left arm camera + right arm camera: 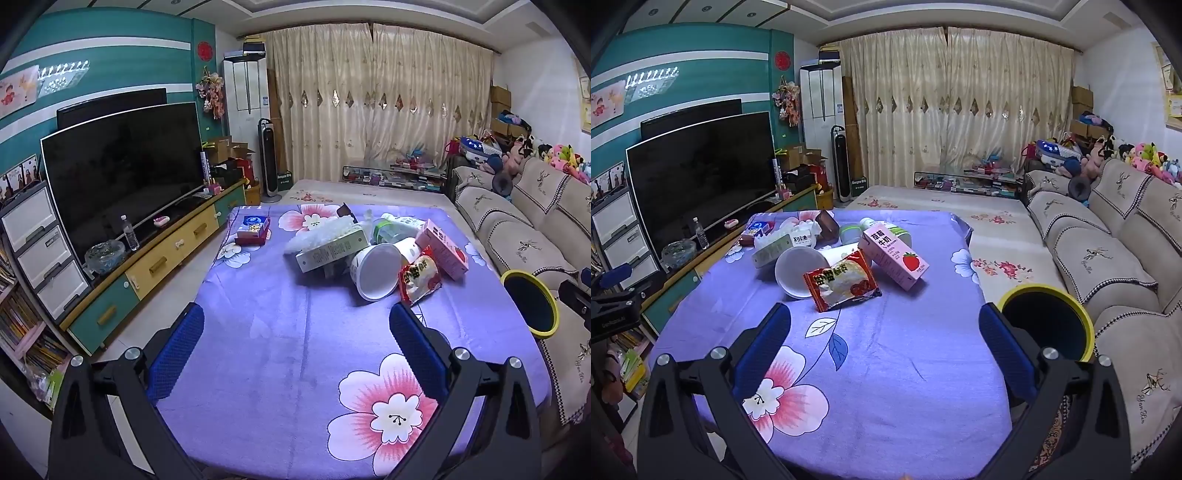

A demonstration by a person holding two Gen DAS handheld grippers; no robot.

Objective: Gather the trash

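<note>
- Both grippers stand wide and empty: left gripper and right gripper hover over bare purple cloth, pointed down at the pile ahead.
- The trash lies in one heap beyond the fingertips. The red packet is nearest, dead ahead of the right gripper; the bin sits just beside its right finger, off the table edge.
- Risk: the packet leans on the white bowl. Pinching it could roll the bowl, since that lies on its side.
- Risk: the pink carton rests tilted on things behind it. Pulling a neighbour out first may tip it over.
- Risk: the packet is slick and puffy, so a wide grasp could slip or squash it.
- Risk: the soft cloth may bunch under low fingers and drag the heap.
- Risk: the bin mouth faces sideways toward the table, so a careless drop may miss it.
- Risk: the book and the blue box may not be trash; a grab there could be a mistake.
- Count: one packet, one bowl, one carton, one book, one clear bag, one green-banded bottle, one blue box, one bin. More may be hidden beneath.
</note>
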